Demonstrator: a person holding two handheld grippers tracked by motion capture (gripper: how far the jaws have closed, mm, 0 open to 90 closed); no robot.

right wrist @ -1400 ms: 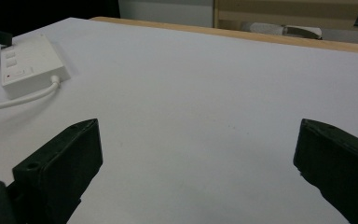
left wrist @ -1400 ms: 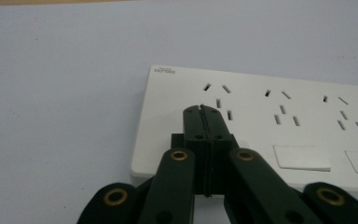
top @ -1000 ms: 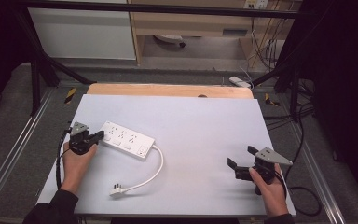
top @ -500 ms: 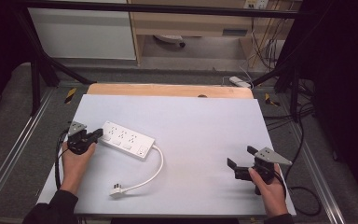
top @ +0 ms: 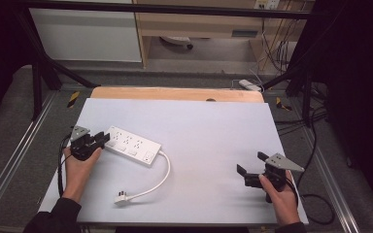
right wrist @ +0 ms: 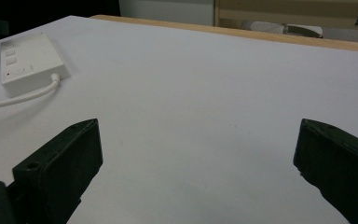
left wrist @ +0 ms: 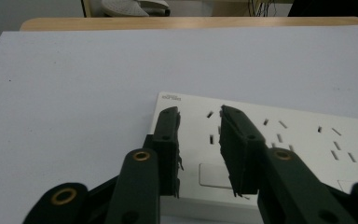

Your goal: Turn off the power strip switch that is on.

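Observation:
A white power strip [top: 131, 144] lies flat on the left of the grey table sheet [top: 213, 131], its white cord [top: 161, 177] curling toward the front to a plug [top: 121, 197]. My left gripper [top: 102, 138] is at the strip's left end. In the left gripper view its jaws stand a narrow gap apart over that end of the strip [left wrist: 284, 140], with nothing between them [left wrist: 199, 116]. My right gripper [top: 251, 163] rests wide open near the front right, over bare sheet [right wrist: 199, 126]. The strip's switch end [right wrist: 28, 60] shows far off at the left of the right gripper view.
A wooden table edge [top: 175, 93] runs along the back of the sheet. Metal frame rails flank both sides. Cables [top: 315, 204] trail on the floor at the right. A second white power strip [top: 249, 85] lies on the floor behind the table.

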